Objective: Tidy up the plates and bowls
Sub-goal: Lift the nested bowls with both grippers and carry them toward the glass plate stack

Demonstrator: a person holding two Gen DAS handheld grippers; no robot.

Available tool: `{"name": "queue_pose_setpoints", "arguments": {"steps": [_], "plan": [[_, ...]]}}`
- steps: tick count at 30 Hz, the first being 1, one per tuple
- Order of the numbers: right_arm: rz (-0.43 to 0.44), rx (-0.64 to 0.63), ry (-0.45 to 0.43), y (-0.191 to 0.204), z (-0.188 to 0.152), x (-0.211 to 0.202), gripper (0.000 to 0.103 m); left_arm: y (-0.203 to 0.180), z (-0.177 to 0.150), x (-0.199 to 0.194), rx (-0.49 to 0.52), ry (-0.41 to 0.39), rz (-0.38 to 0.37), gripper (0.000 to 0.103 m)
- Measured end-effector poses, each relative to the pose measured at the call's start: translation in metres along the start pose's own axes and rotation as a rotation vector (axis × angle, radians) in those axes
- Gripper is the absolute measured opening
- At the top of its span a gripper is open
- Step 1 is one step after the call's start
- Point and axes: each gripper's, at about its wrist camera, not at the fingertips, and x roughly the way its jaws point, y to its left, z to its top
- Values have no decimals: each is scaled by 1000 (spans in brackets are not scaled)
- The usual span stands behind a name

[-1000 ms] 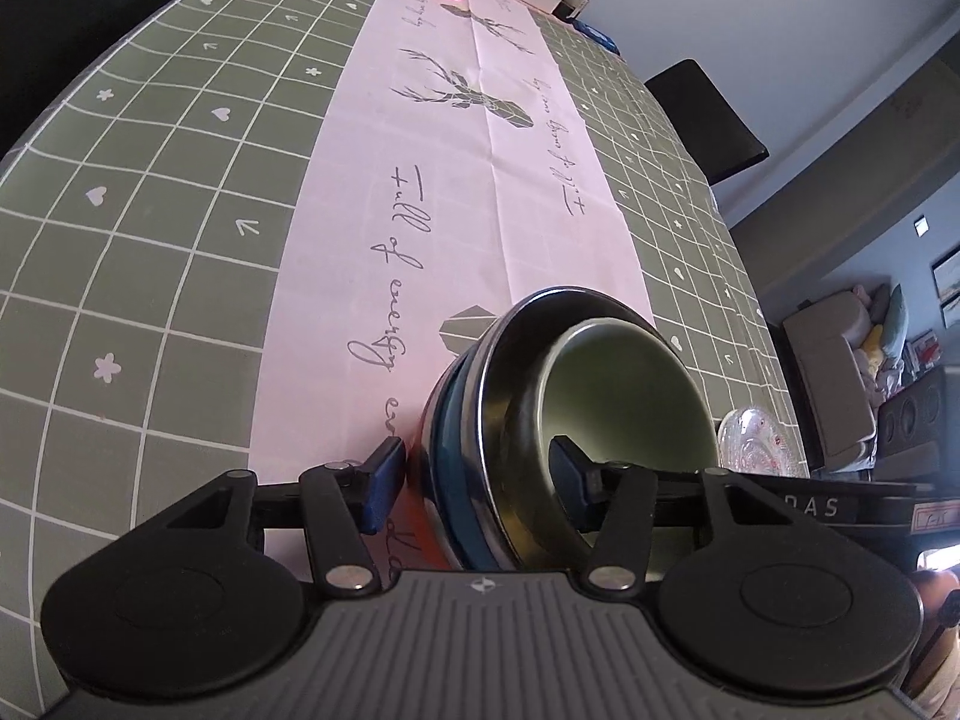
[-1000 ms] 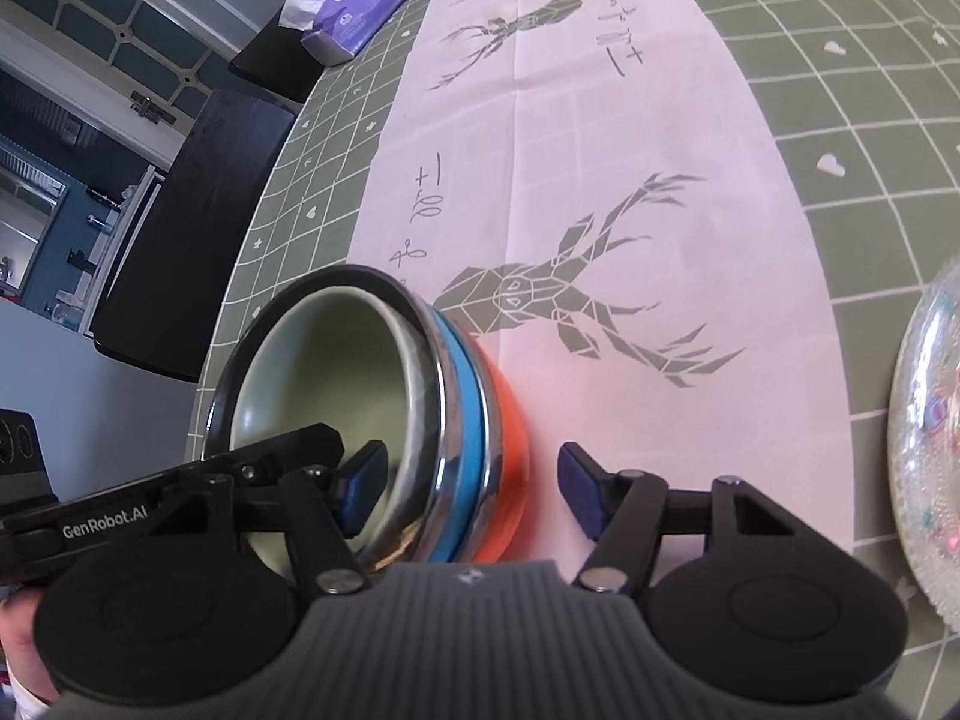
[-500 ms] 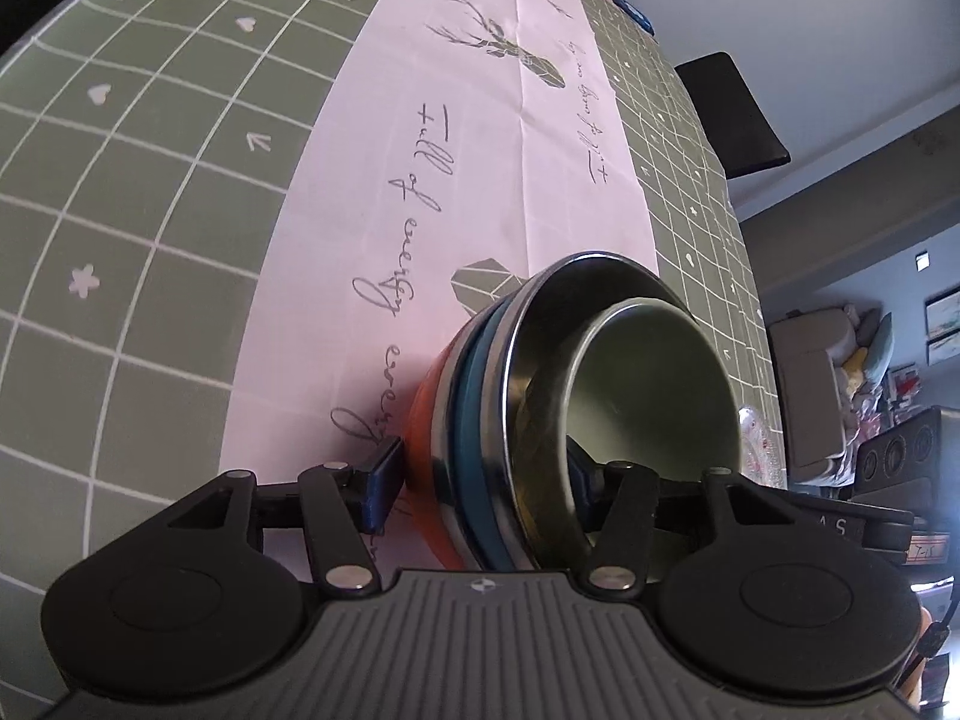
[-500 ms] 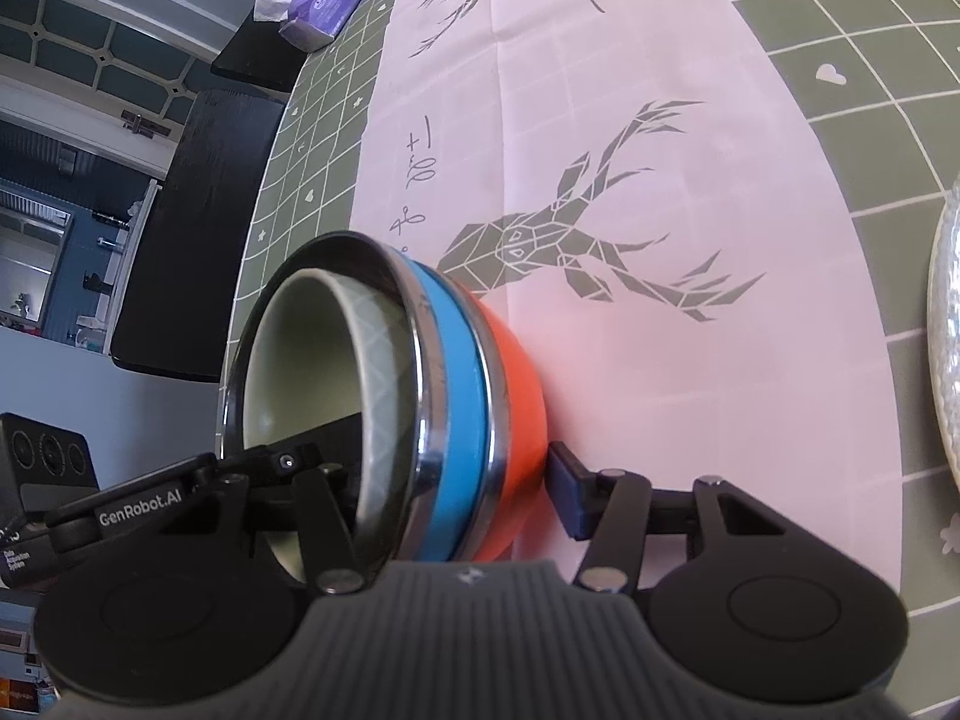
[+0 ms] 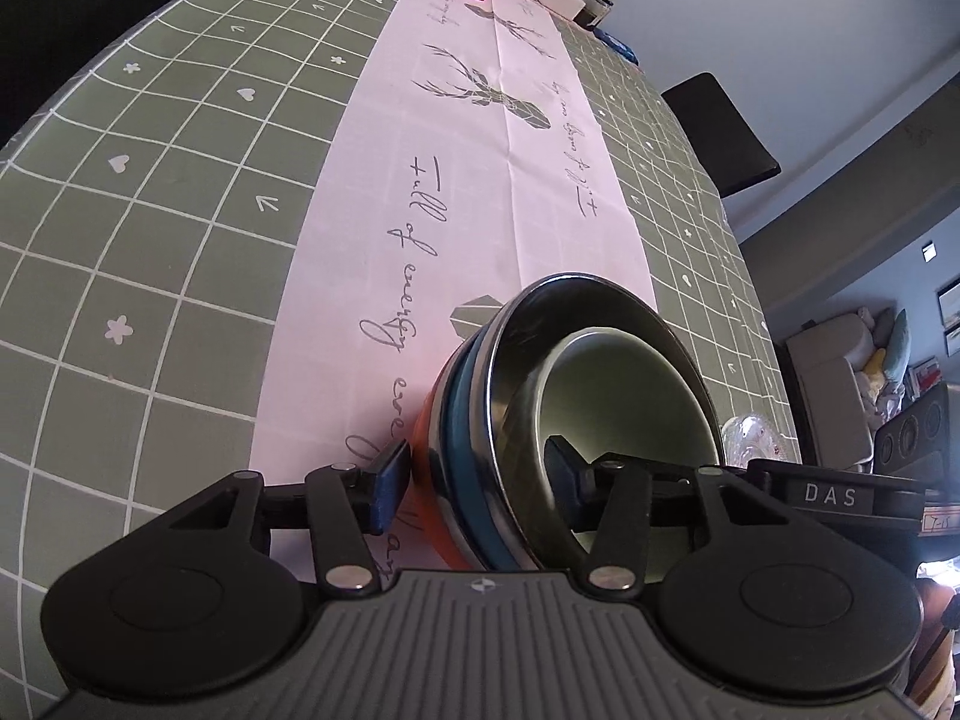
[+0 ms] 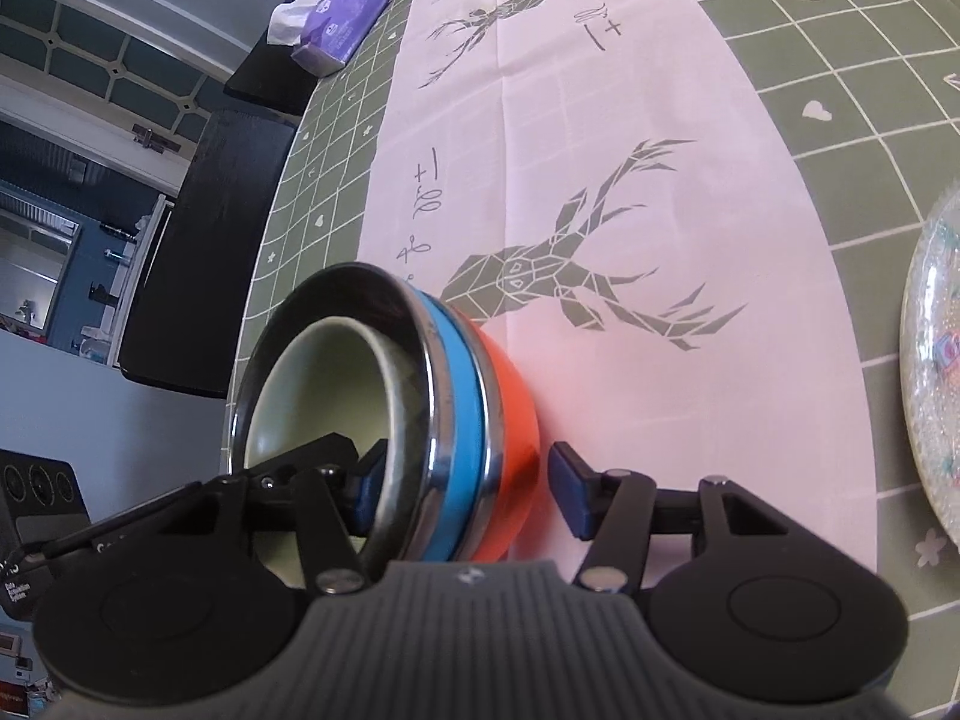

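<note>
Left wrist view: surface (image 5: 150, 192) covered in green grid cloth with a pale pink deer-print runner (image 5: 480, 192) down the middle. Nested bowl stack (image 5: 540, 420) sits on the runner, close to both claws: orange bowl (image 6: 510, 402) outermost, then blue bowl (image 6: 459, 408), steel bowl (image 5: 600, 312), pale green bowl (image 5: 624, 396) innermost. Whether the stack rests flat or is tipped: cannot tell through the fisheye.

Patterned glass plate (image 6: 936, 360) lies apart from the stack, at the right edge of the right wrist view.

Left claw (image 5: 474, 474) straddles the stack rim, one finger outside against the orange wall, one inside the green bowl; spread, not visibly clamped. Right claw (image 6: 468, 492) same on the opposite side, a gap showing beside the orange wall; also spread.

Risk (judgement): each claw spans four loose walls. If only one side bites, or the closures are uneven, the stack could tilt and the inner bowls slide out. Smooth steel and glaze may slip under the pads.
</note>
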Motion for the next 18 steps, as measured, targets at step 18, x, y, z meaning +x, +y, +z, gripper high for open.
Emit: {"name": "queue_pose_setpoints", "arguments": {"steps": [18], "plan": [[-123, -34, 62, 15, 9, 2, 43, -32, 16, 12, 146, 127, 177, 44]]}}
